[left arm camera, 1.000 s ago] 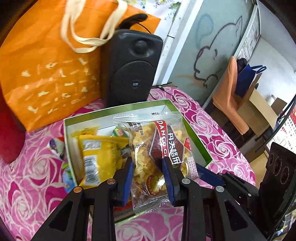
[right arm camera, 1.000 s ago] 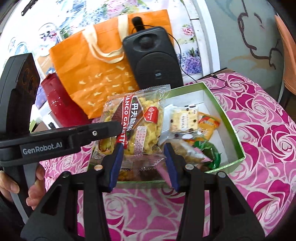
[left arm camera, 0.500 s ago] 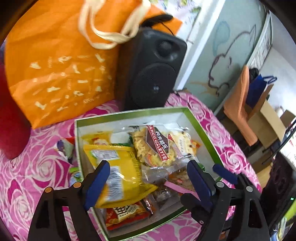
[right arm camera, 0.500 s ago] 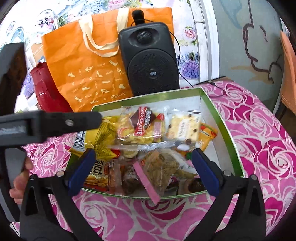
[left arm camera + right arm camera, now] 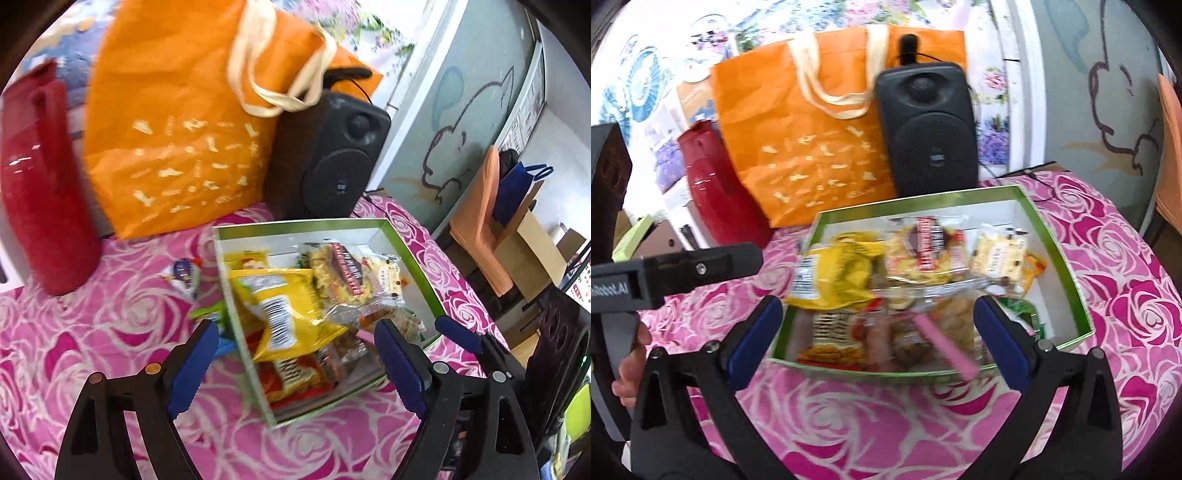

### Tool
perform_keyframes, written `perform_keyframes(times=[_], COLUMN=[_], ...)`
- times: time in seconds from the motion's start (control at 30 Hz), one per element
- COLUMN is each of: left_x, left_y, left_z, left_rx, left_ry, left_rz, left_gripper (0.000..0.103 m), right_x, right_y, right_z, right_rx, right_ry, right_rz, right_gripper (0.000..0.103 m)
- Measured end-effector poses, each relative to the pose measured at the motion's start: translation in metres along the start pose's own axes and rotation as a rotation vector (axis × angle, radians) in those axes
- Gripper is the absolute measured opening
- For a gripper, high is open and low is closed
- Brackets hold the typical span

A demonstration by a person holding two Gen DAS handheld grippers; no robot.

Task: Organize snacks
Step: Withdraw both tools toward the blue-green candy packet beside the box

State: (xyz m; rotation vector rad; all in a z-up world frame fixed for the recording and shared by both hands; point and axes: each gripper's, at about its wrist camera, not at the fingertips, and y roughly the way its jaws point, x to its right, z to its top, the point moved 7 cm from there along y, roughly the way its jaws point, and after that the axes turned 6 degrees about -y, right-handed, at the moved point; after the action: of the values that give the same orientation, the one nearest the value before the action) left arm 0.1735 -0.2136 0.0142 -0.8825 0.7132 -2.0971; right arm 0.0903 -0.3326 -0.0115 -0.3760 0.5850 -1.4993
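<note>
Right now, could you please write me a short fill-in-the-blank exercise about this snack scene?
1. The snacks lie in a box with a ____ rim.
2. The speaker stands beside an ____ bag.
3. Both the left gripper and the right gripper are ____.
4. The jug is ____.

Missing words: green; orange; open; red

The green-rimmed cardboard box sits on the rose-patterned pink tablecloth. Inside it, the yellow crinkled snack bag lies left of the clear cracker packet. Behind the box, along the table's far edge, stand the black speaker, the orange paper tote bag and the red plastic jug, right to left. A small foil packet lies left of the box.
</note>
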Motion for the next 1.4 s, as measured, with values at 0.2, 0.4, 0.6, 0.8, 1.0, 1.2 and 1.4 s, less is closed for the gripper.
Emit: perform_keyframes(times=[0.2,0.4,0.6,0.8,1.0,1.2,1.4], left_x=[-0.042,-0.086,-0.103,-0.104,-0.105,-0.106,-0.114], left_y=[-0.021,-0.001,0.030,0.056,0.101,0.121,0.101], left_z=[-0.018,-0.040,-0.040,-0.022,-0.025,-0.034,-0.043], left_rx=[0.026,-0.025,-0.091,-0.109,-0.206,-0.218,-0.197], left_ry=[-0.023,-0.085,-0.160,-0.264,-0.280,-0.264,-0.253], left_rz=[0.058,0.091,0.034,-0.022,-0.034,-0.001,0.014], left_gripper=[0.088,0.085,0.067,0.065,0.042,0.015,0.006], right_x=[-0.045,-0.072,-0.068,-0.057,-0.048,-0.044,-0.052], right_y=[0.005,0.018,0.020,0.025,0.033,0.040,0.041], right_z=[-0.013,-0.032,-0.033,-0.029,-0.029,-0.031,-0.030], right_rx=[-0.034,-0.099,-0.104,-0.106,-0.115,-0.125,-0.124], right_ry=[-0.052,-0.099,-0.089,-0.073,-0.070,-0.066,-0.078], right_rz=[0.056,0.077,0.060,0.035,0.027,0.031,0.040], right_gripper=[0.103,0.103,0.103,0.103,0.103,0.103,0.103])
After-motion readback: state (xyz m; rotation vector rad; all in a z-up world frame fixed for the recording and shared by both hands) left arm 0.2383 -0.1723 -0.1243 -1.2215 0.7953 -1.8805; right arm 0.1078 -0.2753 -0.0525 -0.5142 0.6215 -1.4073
